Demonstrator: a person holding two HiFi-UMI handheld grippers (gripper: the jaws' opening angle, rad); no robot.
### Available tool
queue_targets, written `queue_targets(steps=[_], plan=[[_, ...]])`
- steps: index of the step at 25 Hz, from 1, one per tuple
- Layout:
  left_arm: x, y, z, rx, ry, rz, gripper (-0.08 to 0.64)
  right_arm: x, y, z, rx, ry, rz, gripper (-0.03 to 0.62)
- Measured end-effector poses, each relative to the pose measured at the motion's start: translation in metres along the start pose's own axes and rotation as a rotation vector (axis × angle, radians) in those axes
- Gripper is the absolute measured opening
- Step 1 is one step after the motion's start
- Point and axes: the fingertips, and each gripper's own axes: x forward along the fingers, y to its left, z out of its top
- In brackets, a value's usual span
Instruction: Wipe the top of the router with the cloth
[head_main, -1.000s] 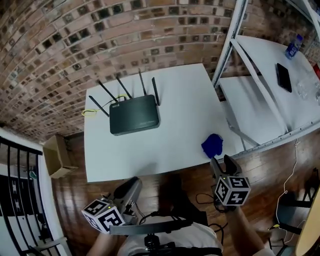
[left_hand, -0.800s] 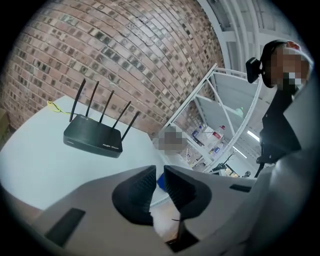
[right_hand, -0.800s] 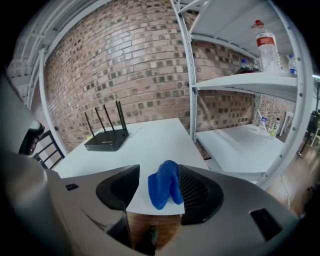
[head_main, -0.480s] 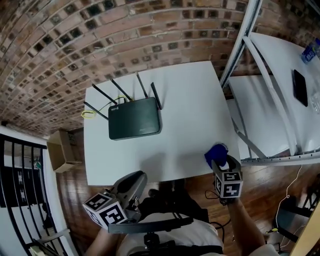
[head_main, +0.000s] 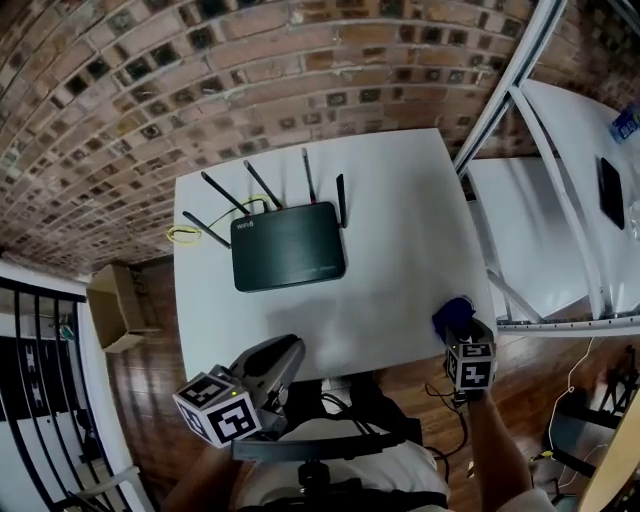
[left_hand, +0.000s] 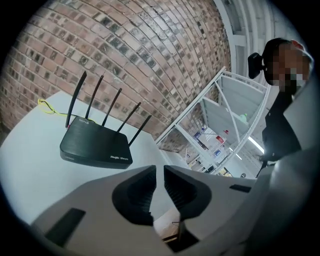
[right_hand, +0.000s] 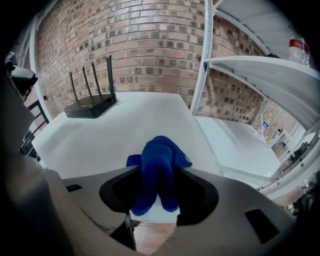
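5 antennas (left_hand: 111, 107) are counted on the 1 black router (left_hand: 95, 147) in the left gripper view, only 4 in the right gripper view; the left gripper (left_hand: 159, 176) is seen almost closed and empty; the right gripper (right_hand: 160, 175), its jaws having just been closing, is clamped on the 1 blue cloth (right_hand: 159, 160) at the near right corner of the white table (head_main: 400, 200).

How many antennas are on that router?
5. They stand in one row along the rear edge of the router, toward the brick wall: leftmost antenna, second, middle, fourth, rightmost. None looks hidden.
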Motion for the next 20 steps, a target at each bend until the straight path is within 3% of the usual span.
queue_targets(steps=[3, 8, 13, 20], plan=[[-0.01, 0.015, 0.018, -0.053, 0.018, -0.017, 0.075, 0.002, 0.009, 0.0, -0.01, 0.033, -0.024, 0.162], [-0.032, 0.055, 0.036, -0.053, 0.02, -0.05, 0.075, -0.012, 0.041, 0.035, 0.052, 0.002, -0.044, 0.147], [-0.053, 0.087, 0.048, -0.052, 0.01, -0.069, 0.075, -0.028, 0.107, 0.088, 0.078, -0.094, 0.018, 0.147], [-0.063, 0.11, 0.055, -0.056, 0.004, -0.073, 0.075, -0.036, 0.193, 0.168, -0.025, -0.195, 0.125, 0.147]])
